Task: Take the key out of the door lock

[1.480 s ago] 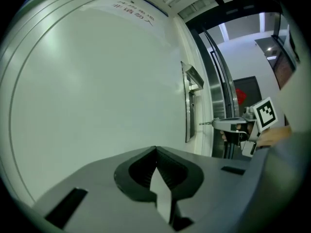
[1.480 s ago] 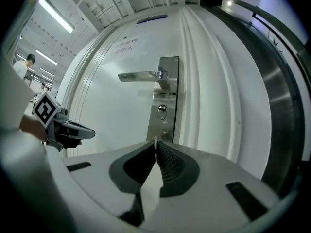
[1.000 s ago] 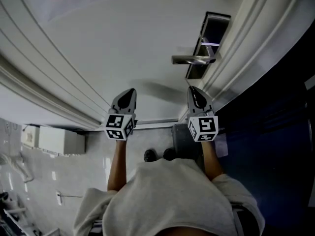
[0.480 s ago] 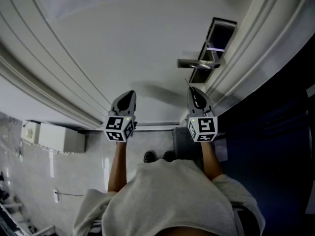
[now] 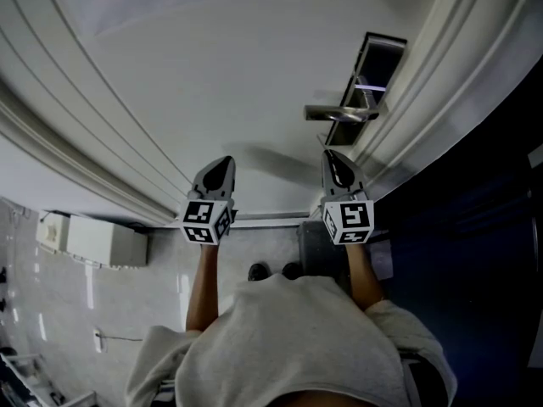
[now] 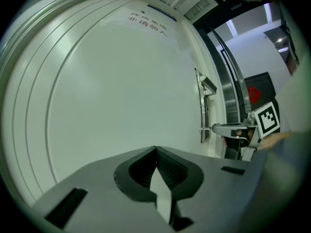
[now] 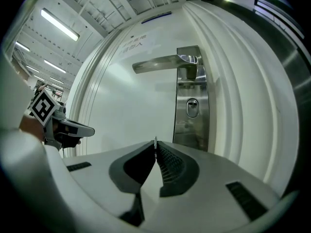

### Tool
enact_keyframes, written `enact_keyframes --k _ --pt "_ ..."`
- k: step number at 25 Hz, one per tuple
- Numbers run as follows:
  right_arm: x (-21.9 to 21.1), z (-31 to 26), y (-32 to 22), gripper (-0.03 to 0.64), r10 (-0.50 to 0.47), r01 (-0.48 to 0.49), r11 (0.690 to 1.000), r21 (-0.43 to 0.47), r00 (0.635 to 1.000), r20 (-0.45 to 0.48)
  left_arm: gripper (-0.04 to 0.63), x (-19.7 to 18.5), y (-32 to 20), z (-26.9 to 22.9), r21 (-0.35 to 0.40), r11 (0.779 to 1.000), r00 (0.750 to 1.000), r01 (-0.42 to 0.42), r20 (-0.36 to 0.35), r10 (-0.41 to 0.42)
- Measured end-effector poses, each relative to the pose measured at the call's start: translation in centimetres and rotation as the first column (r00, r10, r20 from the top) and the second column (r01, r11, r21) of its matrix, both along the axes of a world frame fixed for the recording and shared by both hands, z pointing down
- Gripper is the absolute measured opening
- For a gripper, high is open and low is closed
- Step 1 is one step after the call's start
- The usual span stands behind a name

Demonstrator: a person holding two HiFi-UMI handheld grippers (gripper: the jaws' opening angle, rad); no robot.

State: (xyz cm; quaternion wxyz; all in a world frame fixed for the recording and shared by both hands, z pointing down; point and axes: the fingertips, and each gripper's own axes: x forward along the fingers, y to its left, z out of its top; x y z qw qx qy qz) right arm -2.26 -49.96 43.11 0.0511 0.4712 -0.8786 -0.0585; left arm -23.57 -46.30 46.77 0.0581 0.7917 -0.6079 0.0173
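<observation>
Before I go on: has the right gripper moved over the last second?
No clear move. In the head view the right gripper, shut on the key, sits just below the door handle as before.

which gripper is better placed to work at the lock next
Right. The right gripper faces the lock almost straight on, its shut jaws pinching a thin sliver, perhaps the key. The left gripper faces bare door, the lock off to its right.
</observation>
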Motion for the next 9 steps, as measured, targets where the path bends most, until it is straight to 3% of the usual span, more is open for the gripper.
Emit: enact_keyframes --k 9 --pt "-0.32 0.06 -0.35 0.029 0.000 0.000 1.000 0.003 1.000 0.004 0.017 0.69 -0.60 -0.10 0.001 1.000 1.000 -0.028 0.010 0.028"
